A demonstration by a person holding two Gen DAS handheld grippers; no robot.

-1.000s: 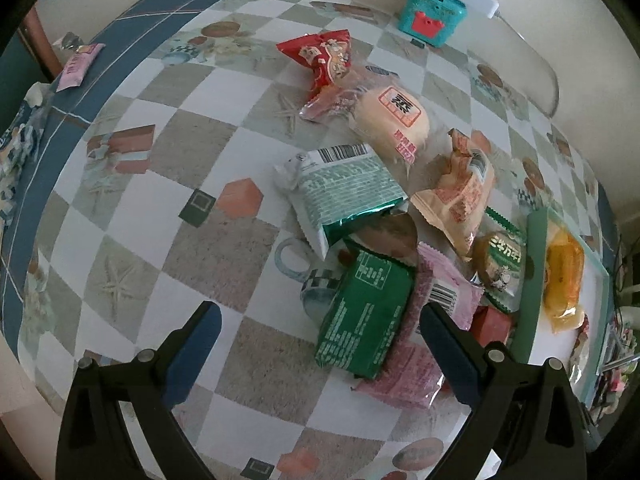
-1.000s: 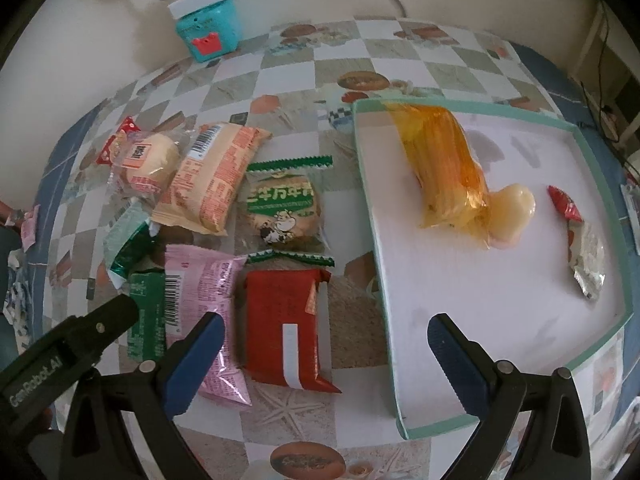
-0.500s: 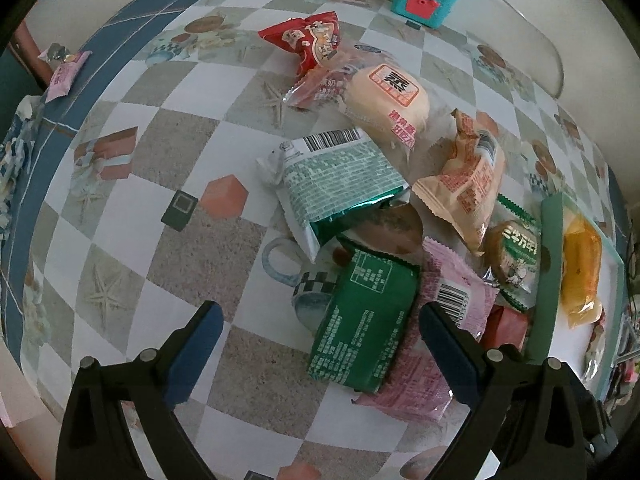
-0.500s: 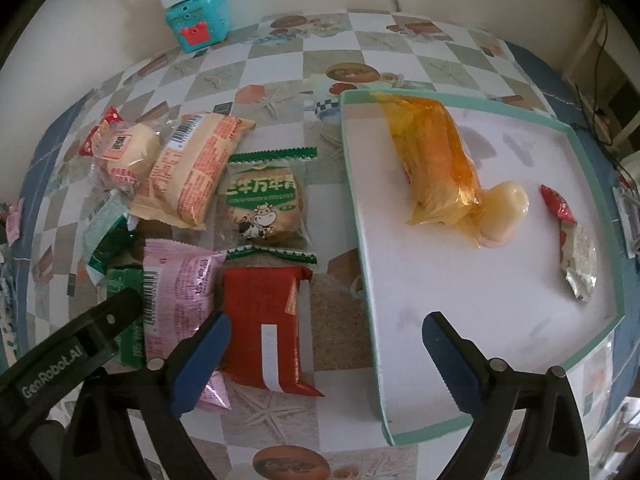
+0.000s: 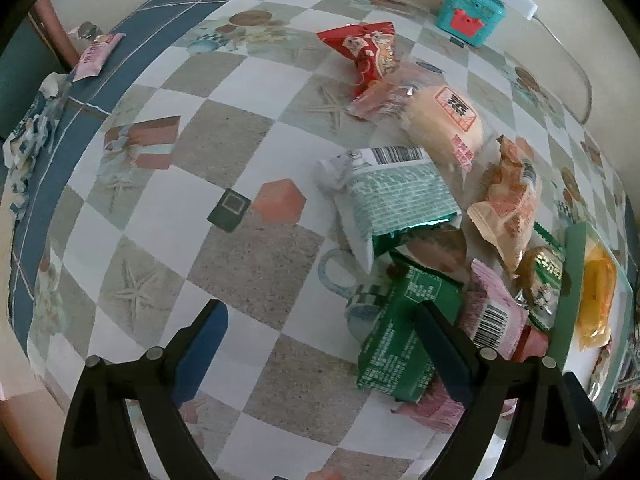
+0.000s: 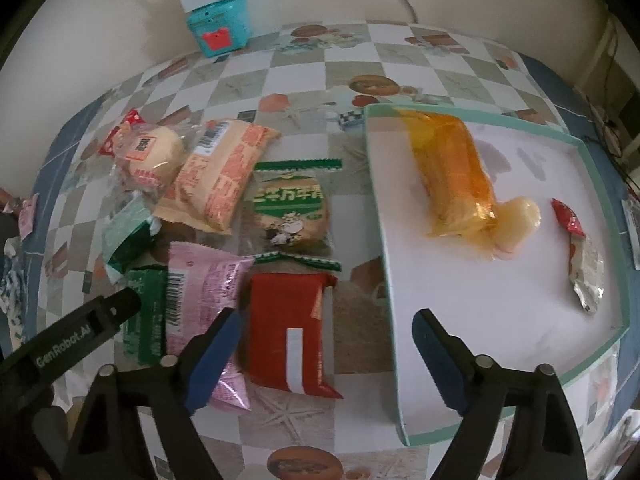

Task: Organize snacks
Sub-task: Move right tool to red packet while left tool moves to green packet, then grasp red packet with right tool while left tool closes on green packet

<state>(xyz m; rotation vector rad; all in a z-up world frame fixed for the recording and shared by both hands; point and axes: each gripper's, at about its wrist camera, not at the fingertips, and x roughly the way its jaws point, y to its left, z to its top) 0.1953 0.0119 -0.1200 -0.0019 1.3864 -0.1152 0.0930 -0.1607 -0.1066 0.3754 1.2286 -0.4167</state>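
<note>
Both grippers point down over the checked worktop (image 6: 352,60), and the snacks are mostly loose in a heap beside the green-rimmed tray (image 6: 624,216). Only an orange packet (image 6: 452,168), a pale jelly cup (image 6: 520,216) and a small red-and-silver sachet (image 6: 584,264) lie inside it. The right gripper (image 6: 324,356) is closing its jaws, spread either side of the red packet (image 6: 292,328), left pad over that packet's left edge by the pink packet (image 6: 200,280), right pad over the tray's near edge; I read no pinch yet. To do this well, shift left so the right pad clears the tray rim and both pads close on the red wrapper alone, not on the pink one beside it. The left gripper (image 5: 320,356) is closing slightly too, jaws wide, its right pad above the dark green packet (image 5: 400,340) and its left pad over bare worktop. Nothing is pressed there. It wants to centre on that green packet, which overlaps the pink one, and lift straight up so the neighbours stay put. Further back wait a round bun (image 6: 156,152), a peach packet (image 6: 220,176) and a green-topped biscuit (image 6: 292,204)
</note>
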